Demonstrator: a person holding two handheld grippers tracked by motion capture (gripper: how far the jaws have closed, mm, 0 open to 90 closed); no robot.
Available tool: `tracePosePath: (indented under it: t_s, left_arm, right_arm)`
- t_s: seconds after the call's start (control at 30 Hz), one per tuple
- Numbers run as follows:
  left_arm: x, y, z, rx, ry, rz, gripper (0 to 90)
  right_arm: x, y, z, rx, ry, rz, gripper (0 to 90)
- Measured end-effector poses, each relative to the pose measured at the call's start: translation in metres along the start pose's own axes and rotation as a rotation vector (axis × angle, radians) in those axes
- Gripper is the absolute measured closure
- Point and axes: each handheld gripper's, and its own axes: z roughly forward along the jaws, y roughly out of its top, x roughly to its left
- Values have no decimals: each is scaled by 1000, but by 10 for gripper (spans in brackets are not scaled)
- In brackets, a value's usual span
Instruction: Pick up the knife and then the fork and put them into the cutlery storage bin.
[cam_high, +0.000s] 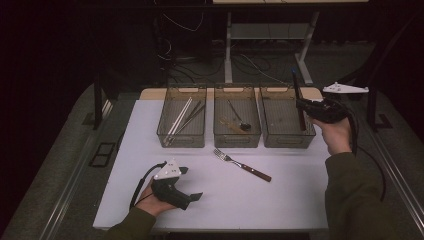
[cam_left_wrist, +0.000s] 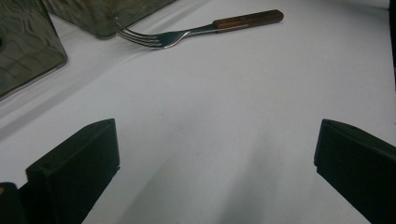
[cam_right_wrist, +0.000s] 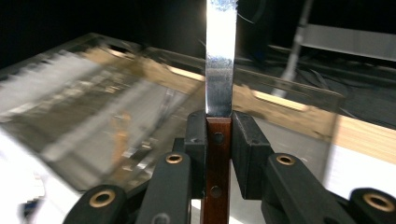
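A knife with a brown wooden handle and a steel blade (cam_right_wrist: 219, 56) stands upright between the jaws of my right gripper (cam_right_wrist: 218, 140), which is shut on the handle. From above, the knife (cam_high: 298, 95) and right gripper (cam_high: 306, 107) hang over the rightmost of three clear bins (cam_high: 287, 140). A fork (cam_high: 242, 165) with a wooden handle lies on the white table in front of the middle bin. My left gripper (cam_high: 194, 183) rests low at the table's front left, jaws wide open and nothing between them. The fork (cam_left_wrist: 187, 32) lies ahead of the left gripper (cam_left_wrist: 215, 163).
The left bin (cam_high: 181, 137) holds chopsticks. Spoons lie in the middle bin (cam_high: 237, 140). The bins stand in a row at the back of the white table (cam_high: 280, 205). Cables and table legs lie on the dark floor behind.
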Motion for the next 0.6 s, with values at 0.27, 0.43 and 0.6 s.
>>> tracePosePath:
  t_s: [0.27,0.43,0.6]
  left_arm:
    - [0,0,0,-4,0,-1,0]
    - [0,0,0,-3,-3,1,0]
    - [0,0,0,-3,-4,2,0]
  right_arm:
    - [-13,-12,26,126,-108,-35,777]
    - [-14,-24,37,178,-117,-48,777]
    - [-18,-36,43,231,-108,-35,776]
